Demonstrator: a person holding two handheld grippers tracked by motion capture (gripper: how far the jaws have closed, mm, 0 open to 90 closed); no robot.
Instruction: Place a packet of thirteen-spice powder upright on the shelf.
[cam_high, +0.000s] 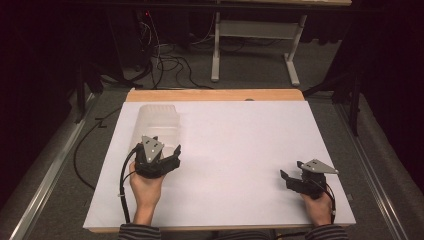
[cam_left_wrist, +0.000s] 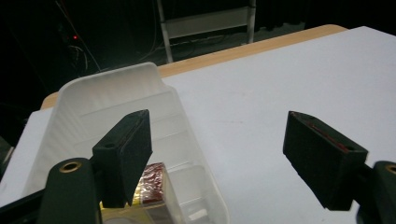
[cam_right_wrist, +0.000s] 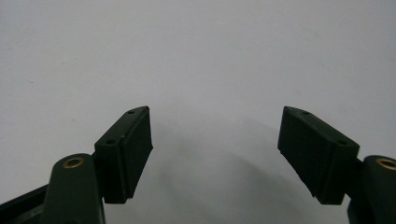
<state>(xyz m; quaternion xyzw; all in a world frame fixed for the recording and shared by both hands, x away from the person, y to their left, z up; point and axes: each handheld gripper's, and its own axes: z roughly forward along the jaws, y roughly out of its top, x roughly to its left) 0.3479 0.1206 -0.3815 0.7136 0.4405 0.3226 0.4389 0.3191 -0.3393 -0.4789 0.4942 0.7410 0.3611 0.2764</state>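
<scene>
A clear plastic bin (cam_high: 159, 122) lies on the left part of the white table top (cam_high: 240, 140). In the left gripper view the bin (cam_left_wrist: 116, 91) holds a red and gold wrapped packet (cam_left_wrist: 152, 184) near its close end, partly hidden behind one jaw. My left gripper (cam_high: 167, 150) hovers at the bin's near end, over its right rim, open with nothing between the jaws (cam_left_wrist: 217, 126). My right gripper (cam_high: 291, 170) rests near the table's front right, open over bare white surface (cam_right_wrist: 215, 116).
A wooden strip (cam_high: 215, 95) runs along the table's far edge. Beyond it on the floor are loose cables (cam_high: 170, 62) and the legs of a grey metal frame (cam_high: 216, 50). The middle of the white top between the two hands is bare.
</scene>
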